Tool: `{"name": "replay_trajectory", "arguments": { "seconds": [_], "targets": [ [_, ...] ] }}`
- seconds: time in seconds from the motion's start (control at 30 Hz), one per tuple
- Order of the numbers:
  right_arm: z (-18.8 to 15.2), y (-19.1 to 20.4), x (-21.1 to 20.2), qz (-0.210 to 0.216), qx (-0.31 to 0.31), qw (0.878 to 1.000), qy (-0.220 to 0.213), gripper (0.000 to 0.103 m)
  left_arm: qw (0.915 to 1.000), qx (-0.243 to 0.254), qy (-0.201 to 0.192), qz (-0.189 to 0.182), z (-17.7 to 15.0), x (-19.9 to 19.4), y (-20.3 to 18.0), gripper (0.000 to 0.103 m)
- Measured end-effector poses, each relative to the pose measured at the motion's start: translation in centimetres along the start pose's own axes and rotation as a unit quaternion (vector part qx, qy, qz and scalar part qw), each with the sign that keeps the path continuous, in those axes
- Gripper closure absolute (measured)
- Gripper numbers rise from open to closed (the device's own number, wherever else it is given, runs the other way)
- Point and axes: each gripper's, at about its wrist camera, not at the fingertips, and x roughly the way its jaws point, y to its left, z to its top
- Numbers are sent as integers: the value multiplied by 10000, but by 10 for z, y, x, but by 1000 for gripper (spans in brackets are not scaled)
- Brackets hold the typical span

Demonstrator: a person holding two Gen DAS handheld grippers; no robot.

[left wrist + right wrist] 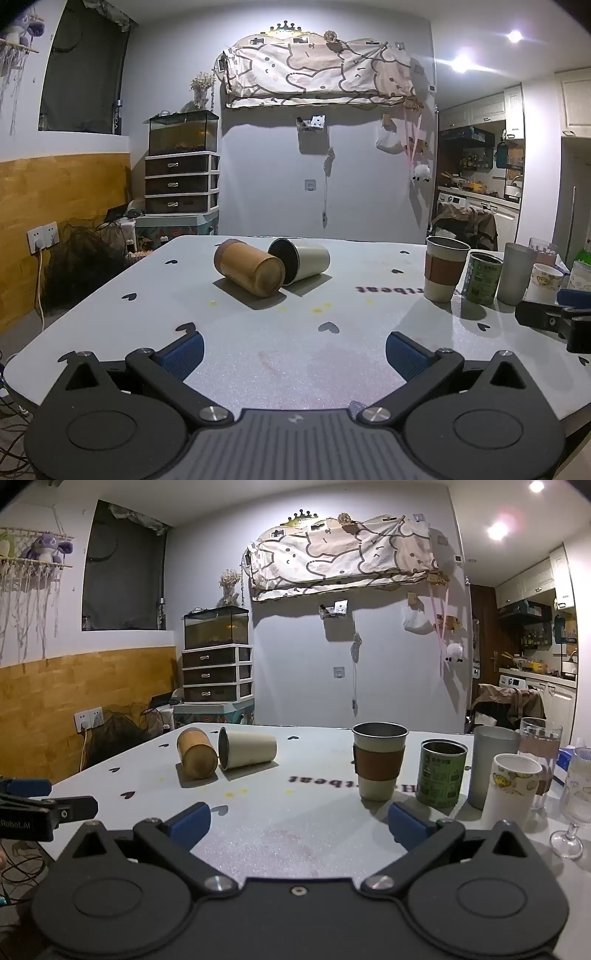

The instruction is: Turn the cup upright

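Both tongs hover low over the white table (pixel 295 354), the left gripper (pixel 294 352) and right gripper (pixel 300 825) spread apart, empty. Mid-table, the cream cup (pixel 301 259) lies on its side, touching a toppled bamboo cup (pixel 250 272).

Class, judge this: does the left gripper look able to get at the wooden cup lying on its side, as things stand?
Probably yes. The left gripper is open, and bare table lies between it and the wooden cup. The tipped cream cup rests close against its far right side, leaving the near side free.
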Motion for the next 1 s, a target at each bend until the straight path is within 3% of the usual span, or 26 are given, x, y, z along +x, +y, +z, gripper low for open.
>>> {"name": "replay_trajectory", "arguments": {
  "seconds": [1.0],
  "targets": [
    [2,0,1,-50,44,10000,16,0,10000,-2,5,-3,-2,3,3,0]
  ]
}}
